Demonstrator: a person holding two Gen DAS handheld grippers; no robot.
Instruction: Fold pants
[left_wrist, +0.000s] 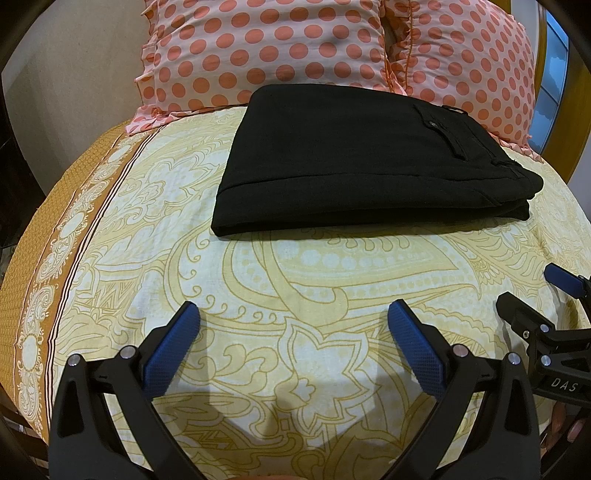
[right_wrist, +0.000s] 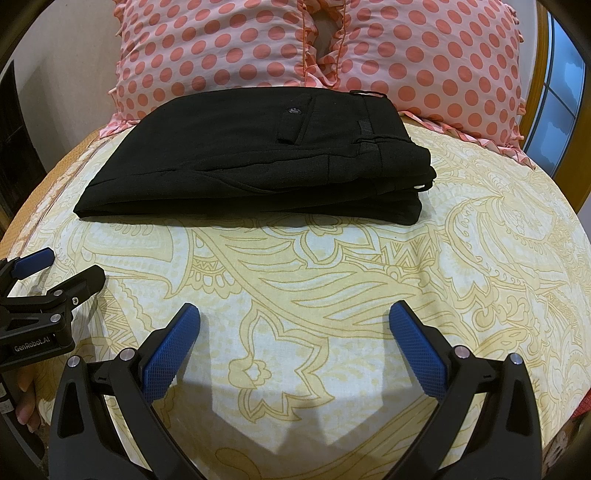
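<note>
Well, the pants (left_wrist: 369, 162) lie folded in a neat stack on the bed (left_wrist: 295, 295) near the pillows (left_wrist: 266, 51), both claws, left (left_wrist: 293, 314) and right (right_wrist: 294, 314), wide open and empty, so little remains beyond tidying.

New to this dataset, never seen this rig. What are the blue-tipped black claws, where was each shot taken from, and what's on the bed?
There is no robot here: a person holds one two-finger gripper in each hand, and a fisheye camera on each looks forward along its fingers. In the left wrist view the left gripper fills the foreground, and the right gripper shows at the right edge. The right wrist view mirrors this: the right gripper is in front, the left one at the left edge. Both are open and hold nothing. On the yellow patterned bedsheet lie black pants, already folded into a flat rectangle, untouched. Behind them stand two pink polka-dot pillows.
</note>
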